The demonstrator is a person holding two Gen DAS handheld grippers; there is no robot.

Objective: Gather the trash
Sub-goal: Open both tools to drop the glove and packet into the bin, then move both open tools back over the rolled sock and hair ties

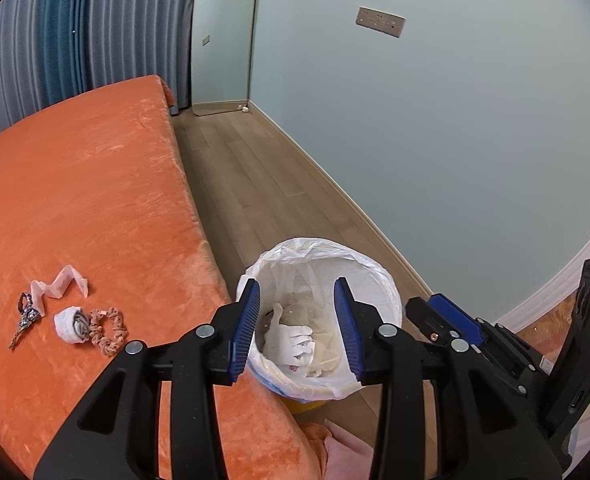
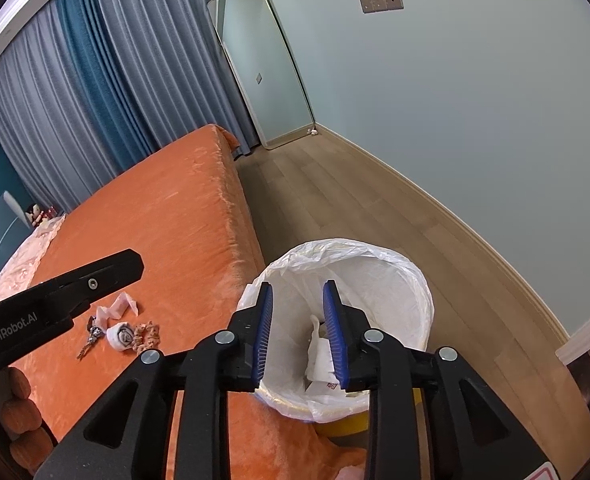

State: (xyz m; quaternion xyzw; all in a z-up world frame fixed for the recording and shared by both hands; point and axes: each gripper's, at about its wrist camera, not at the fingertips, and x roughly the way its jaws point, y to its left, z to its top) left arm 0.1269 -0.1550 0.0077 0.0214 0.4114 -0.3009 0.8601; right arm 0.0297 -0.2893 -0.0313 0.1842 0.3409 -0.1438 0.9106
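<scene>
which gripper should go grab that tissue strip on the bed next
Probably left. The left gripper is open, empty and nearer the tissue strip; the right gripper hangs over the bin.

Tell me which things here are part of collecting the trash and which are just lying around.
Part of the job:
- trash bin with white liner, beside the bed
- crumpled paper already inside it
- strip of tissue on the bed
- rolled white wad, probably trash

Just lying about:
- scrunchie
- patterned hair clip
- mirror leaning on the wall
- orange bedspread
</scene>
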